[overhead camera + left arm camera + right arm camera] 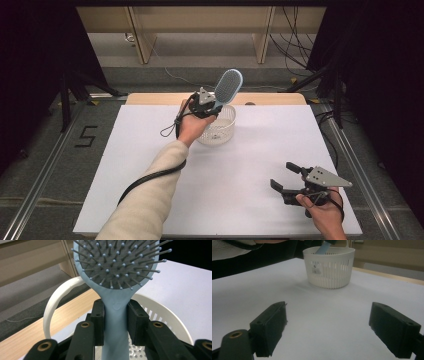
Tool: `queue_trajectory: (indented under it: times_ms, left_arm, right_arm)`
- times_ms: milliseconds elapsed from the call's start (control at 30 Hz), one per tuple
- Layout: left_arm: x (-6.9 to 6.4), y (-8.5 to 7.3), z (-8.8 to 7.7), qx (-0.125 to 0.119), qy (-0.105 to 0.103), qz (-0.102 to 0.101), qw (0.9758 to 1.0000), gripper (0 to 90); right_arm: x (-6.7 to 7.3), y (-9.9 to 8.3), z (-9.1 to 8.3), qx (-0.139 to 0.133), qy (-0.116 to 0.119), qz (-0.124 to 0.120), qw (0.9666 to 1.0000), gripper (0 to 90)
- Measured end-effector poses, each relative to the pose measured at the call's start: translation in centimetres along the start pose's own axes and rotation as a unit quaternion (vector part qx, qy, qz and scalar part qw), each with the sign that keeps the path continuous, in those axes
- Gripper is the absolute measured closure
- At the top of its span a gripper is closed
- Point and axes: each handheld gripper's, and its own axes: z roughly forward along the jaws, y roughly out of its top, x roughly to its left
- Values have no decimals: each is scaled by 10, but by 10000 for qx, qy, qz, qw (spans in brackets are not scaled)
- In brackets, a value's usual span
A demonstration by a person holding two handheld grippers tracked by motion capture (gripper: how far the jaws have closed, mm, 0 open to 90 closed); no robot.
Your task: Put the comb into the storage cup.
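My left gripper [206, 106] is clamped on the handle of the light-blue hairbrush [227, 88], both pads squeezing the neck just below the bristle head. The brush stands tilted over the white basket [220, 134], its handle end reaching down inside; whether it touches the floor of the basket I can't quite tell. The risk I see is the smooth handle slipping or swinging between the pads, or the brush levering on the rim and tipping the light basket over. Further right, my right gripper [286, 178] rests low on the white table [250, 165], jaws spread wide and empty, well apart from basket and brush.
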Motion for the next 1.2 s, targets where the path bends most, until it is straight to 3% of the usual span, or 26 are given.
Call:
queue_trajectory:
  times_ms: [100, 233, 533, 900, 1200]
  left_arm:
    - [1, -1, 0, 91, -52, -78, 9999, 673]
    - [1, -3, -4, 132, -213, -78, 9997, 503]
    - [4, 2, -22, 45, -179, -171, 9997, 314]
    - [12, -2, -56, 281, -94, -289, 9991, 40]
    - [19, -16, -77, 410, 117, -271, 9987, 0]
  right_arm:
    - [0, 0, 0, 7, 1, -1, 10000, 154]
    - [0, 0, 0, 7, 0, -3, 10000, 154]
    - [1, 0, 1, 6, -8, 5, 10000, 154]
    - [1, 0, 1, 32, -25, -4, 10000, 154]
    - [1, 0, 1, 26, -42, -12, 10000, 154]
